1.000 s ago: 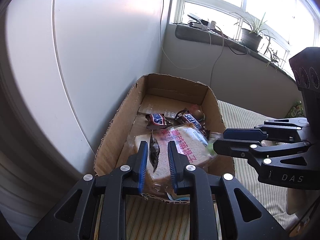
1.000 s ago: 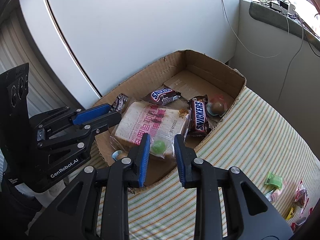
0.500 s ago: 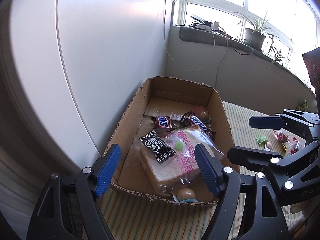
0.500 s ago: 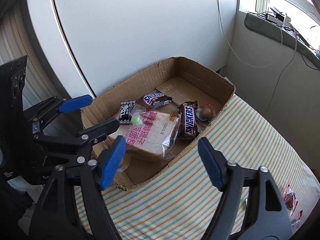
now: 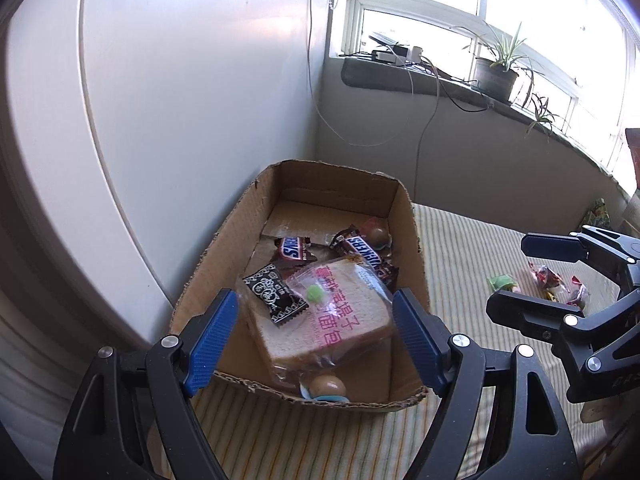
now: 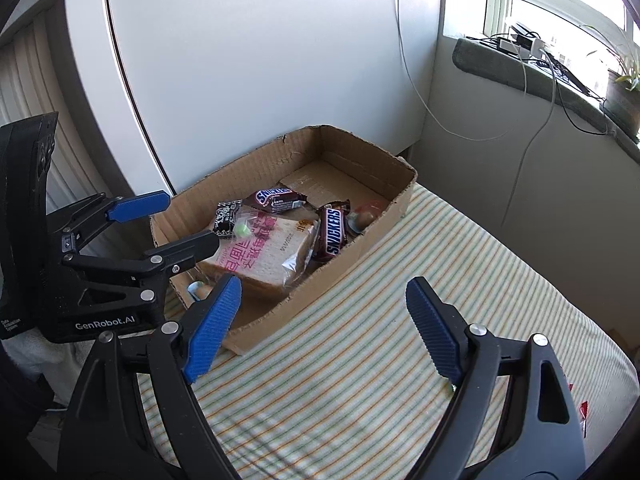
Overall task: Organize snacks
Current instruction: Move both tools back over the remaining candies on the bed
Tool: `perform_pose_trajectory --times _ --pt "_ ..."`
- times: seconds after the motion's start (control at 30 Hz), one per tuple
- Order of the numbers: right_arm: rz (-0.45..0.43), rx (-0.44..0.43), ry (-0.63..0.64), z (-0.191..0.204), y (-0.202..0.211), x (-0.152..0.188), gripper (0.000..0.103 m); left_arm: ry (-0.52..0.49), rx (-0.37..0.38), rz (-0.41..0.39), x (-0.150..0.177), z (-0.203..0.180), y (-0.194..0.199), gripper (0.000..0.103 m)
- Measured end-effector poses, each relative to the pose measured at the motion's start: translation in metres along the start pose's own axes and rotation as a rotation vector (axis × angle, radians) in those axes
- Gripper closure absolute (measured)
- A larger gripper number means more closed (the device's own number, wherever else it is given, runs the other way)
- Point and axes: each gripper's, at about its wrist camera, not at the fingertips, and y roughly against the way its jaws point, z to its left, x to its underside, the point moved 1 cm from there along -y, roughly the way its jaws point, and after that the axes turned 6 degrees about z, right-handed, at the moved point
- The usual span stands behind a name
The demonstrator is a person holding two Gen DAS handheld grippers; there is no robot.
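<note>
Pose: we find both grippers pitched downward over the near end of a cardboard box point(image 5: 404, 216). The left gripper point(image 5: 316, 332) hangs above the box's near edge. The right gripper point(image 6: 320, 320) sits over the striped cloth point(image 6: 400, 280) just beside the box's long wall.

Tongs: we record the left gripper's jaws spread wide with nothing clamped; the bagged bread slice point(image 5: 336, 320) shows between its blue pads point(image 5: 210, 336) but lies in the box below, untouched. The right gripper's jaws are opening, and only bare cloth lies between them.

Contents of the box: we count one bread slice in clear wrap with pink lettering; a black patterned sachet point(image 5: 276, 294) resting on its left corner; a small green candy point(image 5: 315, 292) on its top; two Snickers bars point(image 5: 362, 256), one behind the sachet and one along the bread's far right edge; a round sweet point(image 5: 378, 234) at the far right wall; and another round item point(image 5: 326, 386) at the near wall, which may be a wrapped chocolate ball.

Still outside: we list loose wrapped candies point(image 5: 552, 282) on the cloth to the right, well apart from the box.

Surface and room: green-and-orange striped cloth; white panel wall; windowsill with a potted plant point(image 5: 496, 76), a power strip and trailing cables.
</note>
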Motion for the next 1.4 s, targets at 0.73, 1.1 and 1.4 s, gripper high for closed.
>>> perform_pose_trajectory --times 0.73,1.1,1.4 --pt "0.02 0.269 -0.22 -0.138 0.068 0.108 0.016 -0.111 0.151 0.035 0.001 -0.101 -0.019 0.023" --pt "0.063 0.315 -0.418 -0.197 0.075 0.158 0.016 -0.2 0.245 0.107 0.011 -0.16 -0.044 0.038" --pt "0.084 0.211 -0.583 -0.235 0.069 0.181 0.016 -0.311 0.275 0.184 0.018 -0.201 -0.072 0.059"
